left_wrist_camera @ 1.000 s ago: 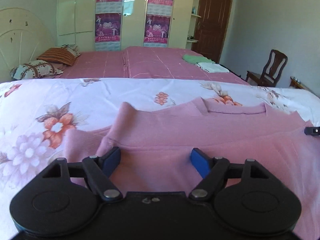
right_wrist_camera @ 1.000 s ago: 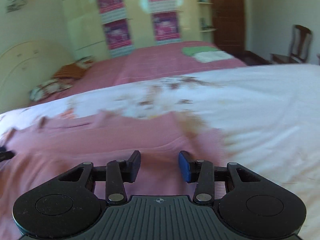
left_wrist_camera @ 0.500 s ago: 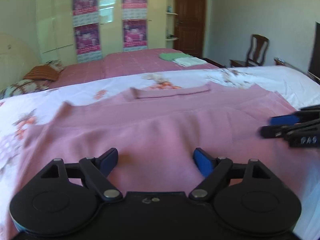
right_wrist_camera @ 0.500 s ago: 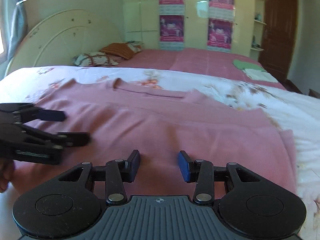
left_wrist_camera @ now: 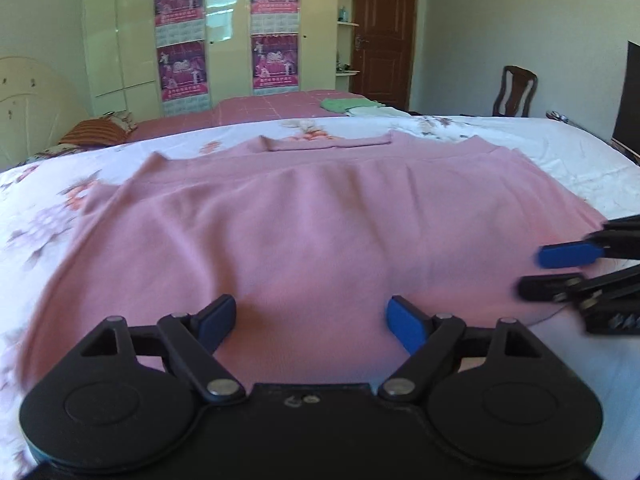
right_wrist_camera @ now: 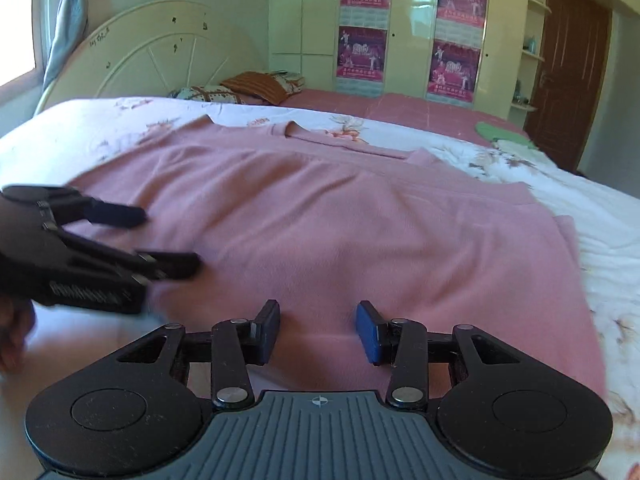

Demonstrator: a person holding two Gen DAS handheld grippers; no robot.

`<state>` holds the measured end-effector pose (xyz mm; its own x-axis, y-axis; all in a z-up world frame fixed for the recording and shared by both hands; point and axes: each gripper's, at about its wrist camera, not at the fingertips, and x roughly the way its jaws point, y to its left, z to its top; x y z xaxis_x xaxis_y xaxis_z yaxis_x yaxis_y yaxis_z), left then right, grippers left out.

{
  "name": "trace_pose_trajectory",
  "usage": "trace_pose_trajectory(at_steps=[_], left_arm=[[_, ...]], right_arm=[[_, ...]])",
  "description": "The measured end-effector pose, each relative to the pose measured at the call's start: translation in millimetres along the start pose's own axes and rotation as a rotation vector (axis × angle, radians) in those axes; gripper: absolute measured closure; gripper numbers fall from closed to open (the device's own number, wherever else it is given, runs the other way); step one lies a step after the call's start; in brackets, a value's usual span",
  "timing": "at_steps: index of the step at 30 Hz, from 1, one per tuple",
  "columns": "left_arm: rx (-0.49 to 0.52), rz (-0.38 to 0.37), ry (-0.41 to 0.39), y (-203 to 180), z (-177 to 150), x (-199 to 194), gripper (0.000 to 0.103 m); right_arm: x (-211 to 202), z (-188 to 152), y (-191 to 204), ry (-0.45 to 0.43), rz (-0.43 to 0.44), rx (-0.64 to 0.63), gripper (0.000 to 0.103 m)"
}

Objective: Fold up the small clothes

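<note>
Pink knit sweater [left_wrist_camera: 312, 232] spread flat on white floral bedsheet [left_wrist_camera: 520, 140], collar at far edge. Left hand-held gripper [left_wrist_camera: 310, 318] spread wide over near hem, pinching nothing. Right hand-held gripper [right_wrist_camera: 318, 330] spread, empty, above hem, beside left one.

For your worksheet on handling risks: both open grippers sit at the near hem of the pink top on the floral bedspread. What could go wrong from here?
1. The left gripper and right gripper are close together; they might collide.
2. The pink top lies flat on the floral bedspread, so a pinch may catch the sheet too.
3. Its folded-in edges could slip open when lifted.
</note>
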<state>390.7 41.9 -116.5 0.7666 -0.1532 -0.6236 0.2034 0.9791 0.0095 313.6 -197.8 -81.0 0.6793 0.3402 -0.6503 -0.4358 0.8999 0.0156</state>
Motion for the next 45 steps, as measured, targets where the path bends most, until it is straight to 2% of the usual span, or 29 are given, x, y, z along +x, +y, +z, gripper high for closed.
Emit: trace_pose_trajectory(at_steps=[4, 7, 9, 11, 12, 14, 15, 17, 21, 23, 30, 32, 35, 38, 40, 42, 45], left_arm=[[-0.054, 0.048, 0.019, 40.4, -15.1, -18.0, 0.019], [-0.075, 0.092, 0.013, 53.0, -12.2, -27.5, 0.023], [-0.1, 0.108, 0.002, 60.3, -8.8, -31.6, 0.022], [-0.139, 0.108, 0.039, 69.8, -10.5, -26.8, 0.022], [-0.145, 0.113, 0.045, 73.6, -13.7, -24.8, 0.022], [-0.146, 0.117, 0.04, 76.8, -16.1, -27.1, 0.023], [-0.154, 0.118, 0.042, 77.6, -15.0, -29.8, 0.023], [-0.169, 0.127, 0.019, 78.6, -14.9, -36.9, 0.025], [-0.159, 0.138, 0.052, 78.6, -17.2, -30.1, 0.025], [-0.155, 0.144, 0.061, 77.4, -15.8, -29.4, 0.025], [-0.147, 0.154, 0.068, 75.2, -17.7, -30.5, 0.025], [-0.143, 0.158, 0.069, 74.1, -17.8, -30.0, 0.024], [-0.142, 0.158, 0.07, 74.7, -17.1, -28.8, 0.024], [-0.137, 0.161, 0.068, 73.8, -16.9, -29.1, 0.024], [-0.14, 0.16, 0.073, 73.9, -16.1, -29.3, 0.024], [-0.163, 0.167, 0.093, 74.6, -10.9, -34.7, 0.024], [-0.229, 0.159, 0.047, 76.7, -10.5, -60.8, 0.025]], right_arm=[[-21.8, -22.0, -30.7, 0.027, -0.052, 0.03, 0.062], [-33.2, -24.9, -47.7, 0.037, -0.056, 0.089, 0.062], [-46.6, -19.7, -56.1, -0.009, -0.088, 0.149, 0.062], [-56.1, -17.3, -67.8, -0.044, -0.117, 0.219, 0.062], [-53.9, -18.1, -74.1, -0.025, -0.133, 0.246, 0.062], [-39.9, -26.4, -86.3, 0.077, -0.177, 0.269, 0.062], [-38.7, -31.9, -90.4, 0.071, -0.171, 0.273, 0.062], [-44.7, -28.5, -91.8, 0.083, -0.172, 0.276, 0.062], [-58.9, -24.6, -89.0, 0.03, -0.173, 0.286, 0.062], [-46.2, -31.4, -91.0, 0.097, -0.196, 0.282, 0.062], [-61.0, -31.2, -89.1, 0.027, -0.189, 0.305, 0.062], [-49.1, -36.7, -88.1, 0.089, -0.202, 0.279, 0.062], [-49.4, -30.3, -85.5, 0.102, -0.199, 0.264, 0.062], [-55.1, -30.1, -85.4, 0.057, -0.191, 0.281, 0.062], [-46.6, -36.2, -85.8, 0.1, -0.196, 0.279, 0.062], [-48.8, -34.0, -83.7, 0.104, -0.203, 0.268, 0.062], [-68.9, -29.3, -82.4, 0.038, -0.187, 0.301, 0.062]])
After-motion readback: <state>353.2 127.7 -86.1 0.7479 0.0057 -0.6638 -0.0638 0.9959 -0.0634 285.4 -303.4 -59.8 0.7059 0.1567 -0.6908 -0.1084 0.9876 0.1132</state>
